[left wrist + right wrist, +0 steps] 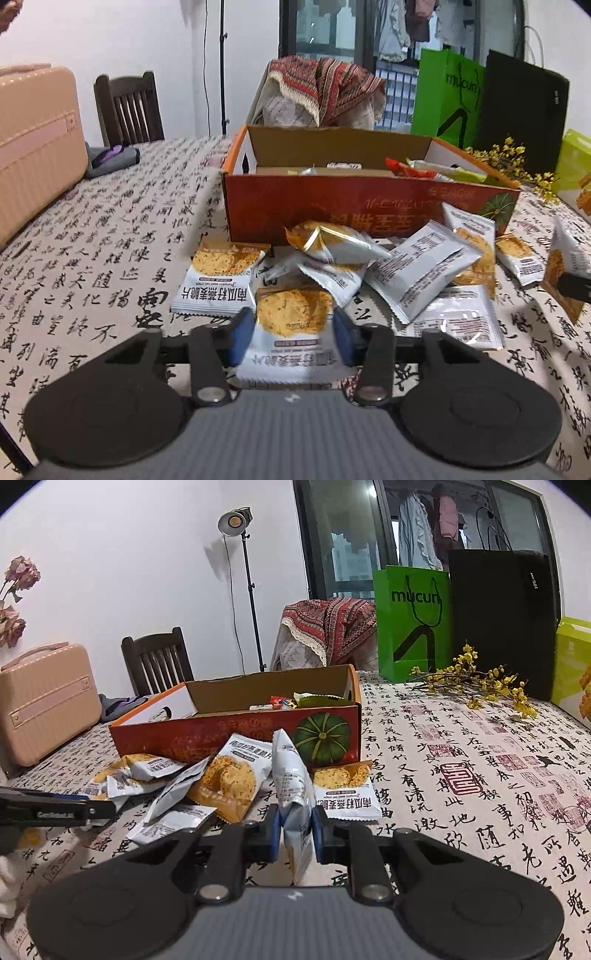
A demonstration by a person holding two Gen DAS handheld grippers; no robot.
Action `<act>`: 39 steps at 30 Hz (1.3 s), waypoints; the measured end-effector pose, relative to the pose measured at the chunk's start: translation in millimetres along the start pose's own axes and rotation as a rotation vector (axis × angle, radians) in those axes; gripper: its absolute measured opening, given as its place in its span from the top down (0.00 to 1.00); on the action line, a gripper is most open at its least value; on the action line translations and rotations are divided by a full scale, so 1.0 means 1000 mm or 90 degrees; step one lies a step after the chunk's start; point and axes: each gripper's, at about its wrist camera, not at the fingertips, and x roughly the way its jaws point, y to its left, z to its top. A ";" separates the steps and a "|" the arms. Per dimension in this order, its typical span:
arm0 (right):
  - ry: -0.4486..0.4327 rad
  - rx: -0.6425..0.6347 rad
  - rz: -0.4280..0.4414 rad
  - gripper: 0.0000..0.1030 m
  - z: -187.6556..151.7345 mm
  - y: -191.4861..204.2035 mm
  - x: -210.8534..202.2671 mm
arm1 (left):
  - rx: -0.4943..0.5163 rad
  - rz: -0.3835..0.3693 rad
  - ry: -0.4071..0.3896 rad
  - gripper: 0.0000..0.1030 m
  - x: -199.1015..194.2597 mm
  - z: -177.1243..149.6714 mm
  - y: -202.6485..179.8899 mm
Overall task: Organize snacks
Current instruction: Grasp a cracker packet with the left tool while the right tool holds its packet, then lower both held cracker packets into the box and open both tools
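Observation:
Several white-and-orange snack packets [421, 273] lie in a heap on the table in front of an open orange cardboard box [362, 210] that holds a few other snacks. My left gripper [293, 338] is shut on a snack packet [295, 325], its blue pads against the packet's two sides. My right gripper [297, 829] is shut on another snack packet [293, 794], held upright and edge-on above the table. The heap [225, 782] and the box [236, 731] also show in the right wrist view. The left gripper's fingers [55, 806] enter that view from the left.
The table has a calligraphy-print cloth [461, 775]. A pink case [33, 147] stands at the left, a dark chair [127, 107] behind it. A green bag [412, 624], a black bag [502, 620], yellow flowers [476, 686] and a lime box [572, 664] stand at the right.

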 end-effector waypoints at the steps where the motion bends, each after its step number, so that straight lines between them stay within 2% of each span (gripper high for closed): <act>1: 0.000 0.000 0.000 0.83 0.000 0.000 0.000 | -0.001 -0.001 -0.003 0.57 -0.003 -0.001 0.001; 10: -0.003 -0.006 0.005 0.83 0.000 0.005 -0.002 | -0.015 -0.003 -0.027 0.58 -0.020 -0.003 0.009; 22: -0.028 -0.023 0.011 0.83 0.013 0.012 -0.005 | -0.018 -0.003 -0.093 0.58 -0.043 0.015 0.016; 33: -0.091 -0.052 0.012 0.83 0.056 0.024 0.005 | 0.005 -0.010 -0.149 0.58 -0.037 0.059 0.000; 39: -0.108 -0.074 0.011 0.83 0.087 0.039 0.026 | 0.011 -0.002 -0.170 0.58 -0.024 0.086 -0.015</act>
